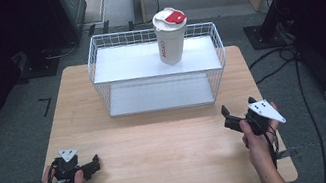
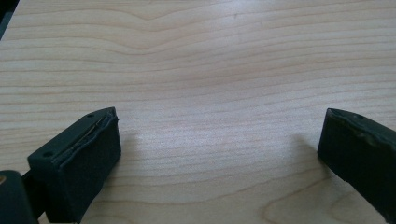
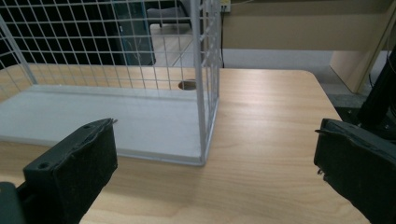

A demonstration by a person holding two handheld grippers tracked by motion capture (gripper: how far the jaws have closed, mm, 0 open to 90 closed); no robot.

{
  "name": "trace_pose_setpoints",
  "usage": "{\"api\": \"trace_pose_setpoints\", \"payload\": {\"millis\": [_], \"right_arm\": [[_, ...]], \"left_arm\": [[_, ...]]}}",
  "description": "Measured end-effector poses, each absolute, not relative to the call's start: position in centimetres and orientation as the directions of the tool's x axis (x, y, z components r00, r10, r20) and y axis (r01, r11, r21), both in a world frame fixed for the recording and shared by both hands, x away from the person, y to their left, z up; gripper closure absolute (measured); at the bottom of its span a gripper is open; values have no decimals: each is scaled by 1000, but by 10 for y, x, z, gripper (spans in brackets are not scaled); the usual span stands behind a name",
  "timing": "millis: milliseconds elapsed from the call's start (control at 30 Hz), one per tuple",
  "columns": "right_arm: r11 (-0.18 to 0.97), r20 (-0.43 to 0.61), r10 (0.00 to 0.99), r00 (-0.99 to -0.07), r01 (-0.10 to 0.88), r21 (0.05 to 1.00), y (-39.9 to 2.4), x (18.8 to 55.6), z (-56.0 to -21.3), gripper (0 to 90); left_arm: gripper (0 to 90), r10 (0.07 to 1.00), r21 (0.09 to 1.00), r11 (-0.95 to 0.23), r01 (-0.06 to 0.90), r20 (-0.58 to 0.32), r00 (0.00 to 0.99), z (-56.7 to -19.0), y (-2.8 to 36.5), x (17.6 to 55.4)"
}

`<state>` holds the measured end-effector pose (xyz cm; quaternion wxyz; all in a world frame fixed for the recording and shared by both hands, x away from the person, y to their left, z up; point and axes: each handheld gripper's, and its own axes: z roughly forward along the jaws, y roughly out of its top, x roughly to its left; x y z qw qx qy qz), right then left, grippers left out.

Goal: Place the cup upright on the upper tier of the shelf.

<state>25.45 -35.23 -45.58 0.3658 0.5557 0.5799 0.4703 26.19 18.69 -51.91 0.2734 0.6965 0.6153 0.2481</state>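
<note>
A white tumbler (image 1: 171,38) with a red flip lid stands upright on the top shelf of a white wire rack (image 1: 156,67) at the back of the wooden table (image 1: 160,143). My left gripper (image 1: 94,165) rests low over the table's front left, jaws wide open over bare wood (image 2: 219,116). My right gripper (image 1: 229,118) is held at the front right, open and empty, pointing toward the rack's right front corner post (image 3: 200,93). The rack's lower shelf (image 3: 93,116) lies just ahead of it.
The table edges are near both hands at the front. Dark equipment stands and cables (image 1: 277,58) sit on the grey floor to the right. A round cable hole (image 3: 187,85) in the tabletop lies behind the rack.
</note>
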Motion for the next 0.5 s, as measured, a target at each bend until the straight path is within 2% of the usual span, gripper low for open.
{"api": "trace_pose_setpoints", "payload": {"millis": [500], "right_arm": [[-63, 89, 994, -58, 358, 931, -377, 235, -484, 0]], "left_arm": [[0, 993, 686, -92, 722, 8, 119, -519, 187, 262]]}}
